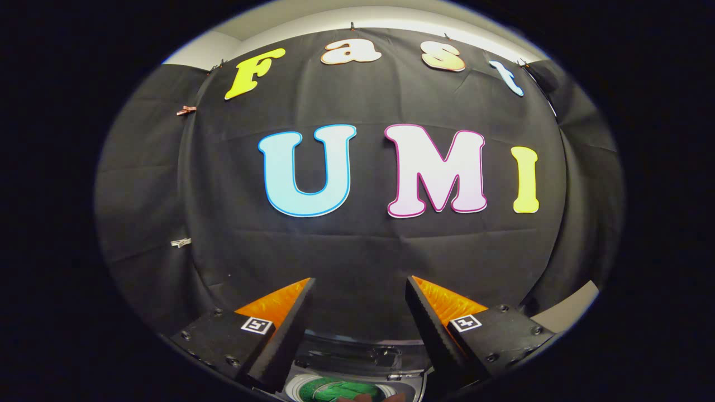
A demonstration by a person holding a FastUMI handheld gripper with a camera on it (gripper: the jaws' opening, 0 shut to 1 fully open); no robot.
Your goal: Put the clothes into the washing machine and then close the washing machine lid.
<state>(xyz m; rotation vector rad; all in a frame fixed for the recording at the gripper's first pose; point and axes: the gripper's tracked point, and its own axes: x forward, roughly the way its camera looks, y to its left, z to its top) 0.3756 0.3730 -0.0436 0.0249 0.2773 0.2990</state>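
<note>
Looking along the gripper, its two black fingers are seen spread wide apart, with nothing pinched or touched between them, just open air. Orange panels are fitted on the outer side of each finger, and a small black-and-white square marker is stuck on each finger's base.

Right below the gripper, in the gap between the finger bases, the washing machine can be made out: a strip of its dark, glossy top, plus the round pale rim of its drum opening closer in. Inside that opening, green clothes are lying bunched up, so the laundry is already sitting in the drum. A bit of something brownish is seen at the near side of the green fabric, but it's too cut off to be identified. Whether the lid is up or down can't really be told from here, though the drum is clearly exposed.

Beyond the gripper, well past the fingertips, the black cloth wall of the booth is hung across everything. Off to the right of the gripper, a sliver of pale surface is visible beside the cloth.
</note>
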